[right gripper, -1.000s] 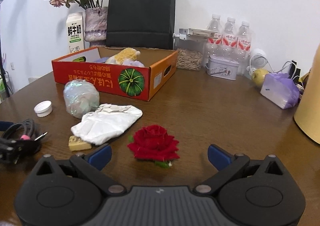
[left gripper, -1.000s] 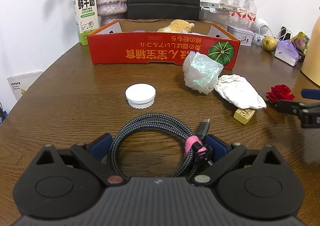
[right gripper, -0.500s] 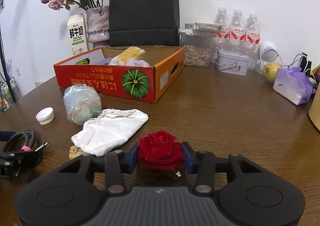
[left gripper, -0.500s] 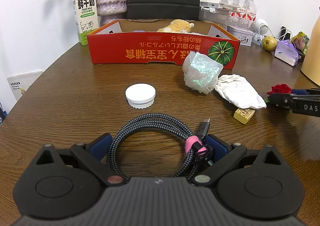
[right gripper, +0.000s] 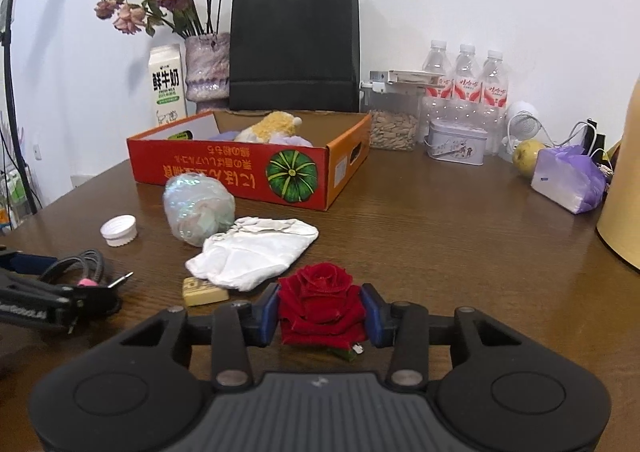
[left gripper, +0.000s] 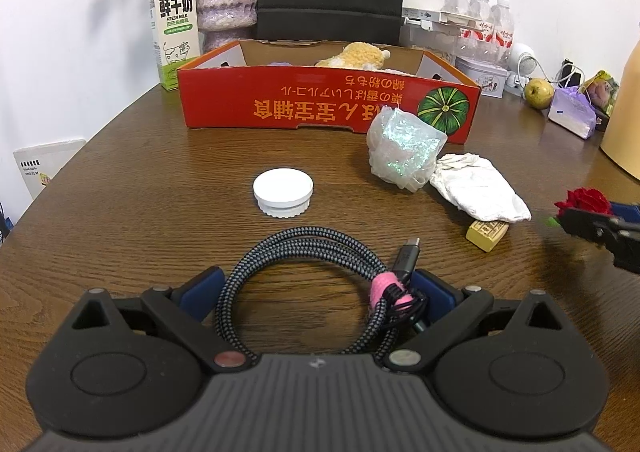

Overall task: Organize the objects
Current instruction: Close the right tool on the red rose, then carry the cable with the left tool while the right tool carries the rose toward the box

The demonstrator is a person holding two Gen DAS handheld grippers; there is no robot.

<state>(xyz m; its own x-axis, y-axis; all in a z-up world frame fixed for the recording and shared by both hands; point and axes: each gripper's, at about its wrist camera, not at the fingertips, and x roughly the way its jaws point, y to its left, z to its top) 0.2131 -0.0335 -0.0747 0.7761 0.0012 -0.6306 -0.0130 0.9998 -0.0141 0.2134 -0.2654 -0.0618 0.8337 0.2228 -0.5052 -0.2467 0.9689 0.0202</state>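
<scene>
Rose clenched in the right tongs, orange box ahead and to the left.
Right tongs are nearly closed on the bloom, just above the table; left tongs rest spread around the coiled cable, whose loop touches both pads, not squeezed.

The dark wooden table carries a coiled braided cable between the left tongs' fingers, with a white cap just ahead. Farther ahead stands the red cardboard box; right of the cap lie an iridescent wrapped bundle, a white cloth and a small tan block.
</scene>
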